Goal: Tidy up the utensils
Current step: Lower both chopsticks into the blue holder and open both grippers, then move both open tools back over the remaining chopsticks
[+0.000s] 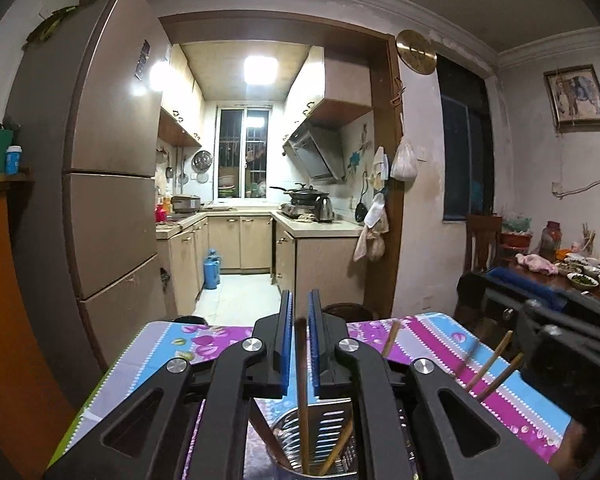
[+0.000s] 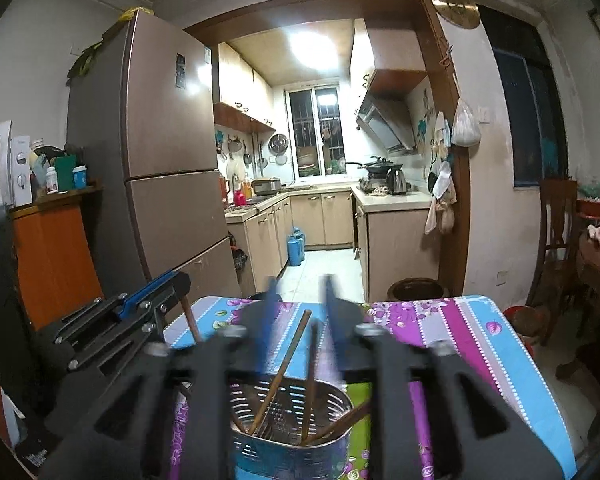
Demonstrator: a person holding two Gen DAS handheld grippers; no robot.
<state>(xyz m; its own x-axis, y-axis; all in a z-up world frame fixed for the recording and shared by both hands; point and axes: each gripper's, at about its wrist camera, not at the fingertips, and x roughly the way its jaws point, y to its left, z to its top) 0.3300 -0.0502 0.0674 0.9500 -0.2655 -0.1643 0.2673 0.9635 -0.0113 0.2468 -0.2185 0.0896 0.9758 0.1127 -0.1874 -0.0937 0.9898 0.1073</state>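
Several chopsticks (image 1: 302, 396) already stand in the metal holder (image 1: 320, 444) near me in the left wrist view; my left gripper (image 1: 299, 334) is nearly closed around one upright stick. In the right wrist view, my right gripper (image 2: 300, 316) is spread above the holder, gripping nothing. I judge little remains.

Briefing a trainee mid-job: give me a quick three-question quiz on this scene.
1. True or false: the metal holder lies tipped on its side.
2. What is the left gripper clamping? A spoon; B chopstick; C fork.
3. Fill in: the right gripper's jaws stand ____.
Key: 1 false, it stands upright; 2 B; 3 open.
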